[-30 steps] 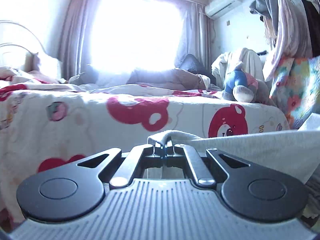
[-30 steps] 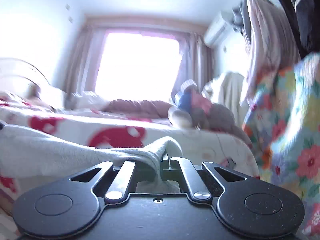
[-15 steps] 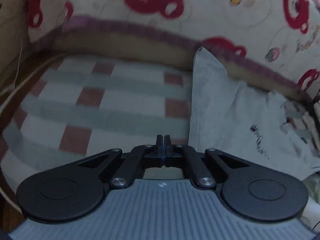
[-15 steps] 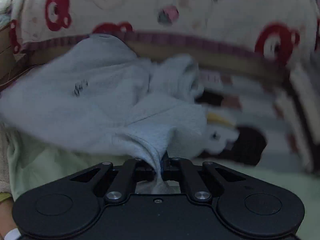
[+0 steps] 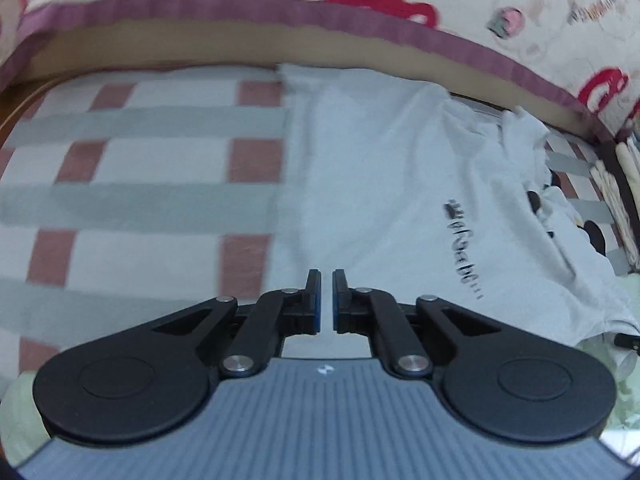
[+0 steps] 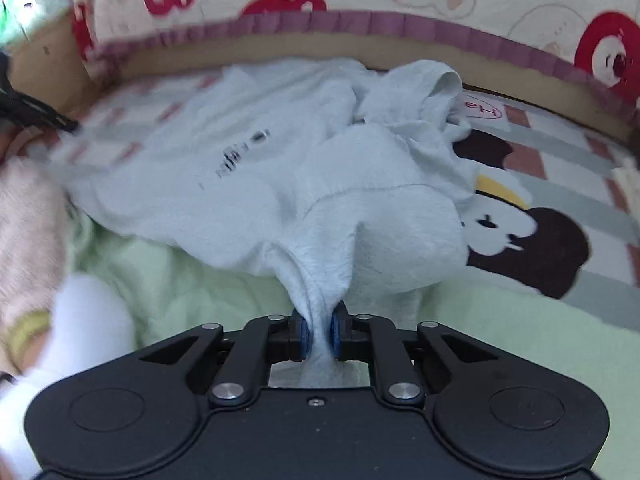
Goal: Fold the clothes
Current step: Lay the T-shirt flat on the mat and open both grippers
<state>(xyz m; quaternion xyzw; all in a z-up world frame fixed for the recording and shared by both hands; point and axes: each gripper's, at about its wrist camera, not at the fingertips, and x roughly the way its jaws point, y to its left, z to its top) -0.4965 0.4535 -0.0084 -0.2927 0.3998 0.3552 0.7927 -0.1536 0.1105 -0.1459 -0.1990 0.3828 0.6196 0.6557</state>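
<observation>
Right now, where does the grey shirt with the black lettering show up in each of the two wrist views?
Left wrist view: the grey shirt lies spread right of centre on the checked blanket, ahead of the left tongs.
Right wrist view: the shirt fills the centre, crumpled, one bunched fold running down between the right tongs.
Shared landmark: the shirt's black lettering.

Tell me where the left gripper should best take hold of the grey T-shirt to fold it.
Probably the near hem corner of the grey T-shirt, directly ahead of the left gripper. That side lies flat with a straight free edge on the checked blanket, so come from the near side, low and forward.
</observation>
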